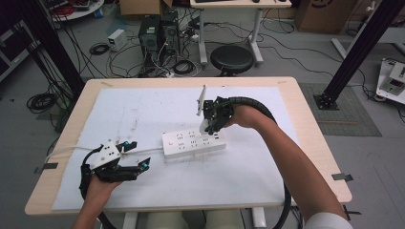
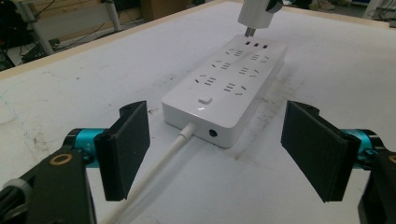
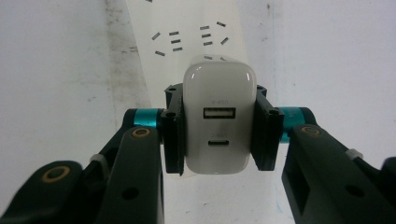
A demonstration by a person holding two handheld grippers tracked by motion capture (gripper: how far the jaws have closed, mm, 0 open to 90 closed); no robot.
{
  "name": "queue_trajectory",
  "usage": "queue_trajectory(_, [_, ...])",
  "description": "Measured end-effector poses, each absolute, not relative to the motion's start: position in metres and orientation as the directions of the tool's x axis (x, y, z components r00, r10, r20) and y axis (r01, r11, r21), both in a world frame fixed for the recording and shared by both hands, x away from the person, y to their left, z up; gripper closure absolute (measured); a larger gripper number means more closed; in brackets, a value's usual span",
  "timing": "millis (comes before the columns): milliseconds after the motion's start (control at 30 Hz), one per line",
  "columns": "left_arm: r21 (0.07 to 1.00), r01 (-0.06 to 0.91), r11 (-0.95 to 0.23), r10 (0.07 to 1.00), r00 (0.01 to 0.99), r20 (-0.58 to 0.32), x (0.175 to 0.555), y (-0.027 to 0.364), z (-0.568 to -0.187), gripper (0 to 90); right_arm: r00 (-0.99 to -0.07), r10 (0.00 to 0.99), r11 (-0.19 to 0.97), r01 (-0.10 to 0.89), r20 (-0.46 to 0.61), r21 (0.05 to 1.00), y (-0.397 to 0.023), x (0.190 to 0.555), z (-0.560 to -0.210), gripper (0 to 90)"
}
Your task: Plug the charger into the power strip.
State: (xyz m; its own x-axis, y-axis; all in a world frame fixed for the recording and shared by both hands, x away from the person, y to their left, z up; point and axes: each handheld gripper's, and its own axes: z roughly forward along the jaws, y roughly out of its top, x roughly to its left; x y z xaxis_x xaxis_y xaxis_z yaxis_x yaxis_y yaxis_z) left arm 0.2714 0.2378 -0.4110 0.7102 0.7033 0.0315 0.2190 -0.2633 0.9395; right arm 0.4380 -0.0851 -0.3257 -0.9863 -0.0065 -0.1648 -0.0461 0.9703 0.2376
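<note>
Two jaws, right gripper (image 3: 219, 135): clamped on the flat sides of a white charger (image 3: 219, 123), USB ports facing the camera.
Charger position: prongs down, just above the far end of the power strip (image 1: 193, 143).
Left gripper (image 2: 224, 154): jaws spread wide, nothing between the pads, low beside the strip's cord (image 2: 161, 161).
Power strip: flat on the white mat (image 1: 143, 109), mid-table.
</note>
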Motion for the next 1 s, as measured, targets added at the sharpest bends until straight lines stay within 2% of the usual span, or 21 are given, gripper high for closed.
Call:
queue_trajectory(367, [0.938,0.225,-0.265,0.714,0.699,0.035,0.272,0.238,-0.412,23.8,-0.984,-0.077,0.974,-0.109,-0.162,0.199,-0.085,0.448,-0.337,63.7])
queue_trajectory(1000, [0.936,0.239,-0.260,0.724,0.690,0.025,0.271,0.241,-0.415,23.8,-0.967,-0.195,0.974,-0.210,-0.166,0.083,-0.058,0.454,-0.348,63.9])
